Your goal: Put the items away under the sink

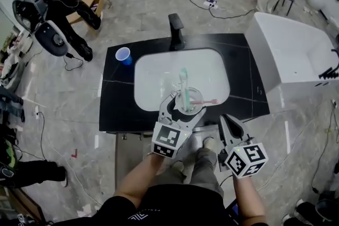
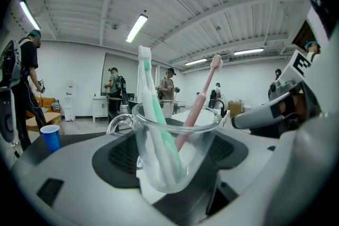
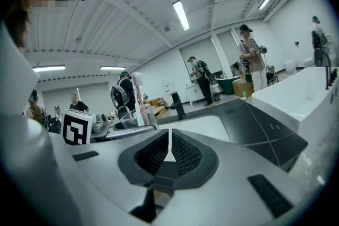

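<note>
Counter [image 1: 114,108] is black with a white sink [image 1: 159,82] and a far-left blue cup [image 1: 123,55]; left gripper [image 1: 185,105] squeezes a glass cup [image 2: 175,151] of toothbrushes [image 2: 159,135], right gripper [image 3: 168,151] closed.

The right hand-held gripper [image 3: 169,152] has its jaws pressed together, nothing between them. At ten o'clock shows a glass cup [image 3: 135,120] with toothbrushes [image 3: 139,93]; at twelve, a black faucet [image 3: 177,105].

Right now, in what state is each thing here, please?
left claw: shut on the glass cup
right claw: shut, empty
glass cup: held upright
green toothbrush: standing in the glass cup, head up
pink toothbrush: leaning in the glass cup, head up
blue cup: upright on the counter
</note>
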`<state>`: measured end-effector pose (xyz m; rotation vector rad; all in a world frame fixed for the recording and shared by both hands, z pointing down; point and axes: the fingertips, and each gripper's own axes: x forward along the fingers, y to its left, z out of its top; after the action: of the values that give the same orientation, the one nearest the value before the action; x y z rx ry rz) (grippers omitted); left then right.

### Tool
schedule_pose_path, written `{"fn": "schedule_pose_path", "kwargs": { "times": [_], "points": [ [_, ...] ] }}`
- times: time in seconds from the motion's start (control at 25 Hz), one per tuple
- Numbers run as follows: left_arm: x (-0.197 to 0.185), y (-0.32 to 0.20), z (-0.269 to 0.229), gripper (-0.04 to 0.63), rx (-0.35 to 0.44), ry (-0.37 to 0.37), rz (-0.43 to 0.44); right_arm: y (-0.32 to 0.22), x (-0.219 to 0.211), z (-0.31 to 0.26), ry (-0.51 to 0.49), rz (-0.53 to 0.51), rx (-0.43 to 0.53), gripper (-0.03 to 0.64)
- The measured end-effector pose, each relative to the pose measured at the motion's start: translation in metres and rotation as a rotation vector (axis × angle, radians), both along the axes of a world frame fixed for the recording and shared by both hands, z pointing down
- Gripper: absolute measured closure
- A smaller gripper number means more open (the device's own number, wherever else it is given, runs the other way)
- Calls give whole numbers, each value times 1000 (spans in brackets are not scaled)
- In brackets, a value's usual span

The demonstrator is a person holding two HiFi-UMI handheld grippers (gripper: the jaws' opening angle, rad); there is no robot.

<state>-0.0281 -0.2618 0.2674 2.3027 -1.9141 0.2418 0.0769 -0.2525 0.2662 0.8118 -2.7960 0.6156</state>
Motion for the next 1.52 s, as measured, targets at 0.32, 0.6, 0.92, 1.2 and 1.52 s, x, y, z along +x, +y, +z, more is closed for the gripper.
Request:
{"fn": "schedule_pose_path", "kwargs": {
  "times": [0.32,0.6,0.92,1.2,1.52],
  "points": [
    [-15,78,2,216,-9,-3,5,75,-13,1,8,2,-8,577],
    [-21,118,8,215,-8,18,-38,108,-23,-2,26,-56,-7,577],
    [5,150,18,216,-11,29,-101,132,-3,3,14,-115,-26,577],
    [44,190,45,216,-41,45,-144,163,39,21,46,-150,-44,577],
    [66,245,66,216,-58,40,-183,201,51,43,72,-210,-65,577]
  ]
}}
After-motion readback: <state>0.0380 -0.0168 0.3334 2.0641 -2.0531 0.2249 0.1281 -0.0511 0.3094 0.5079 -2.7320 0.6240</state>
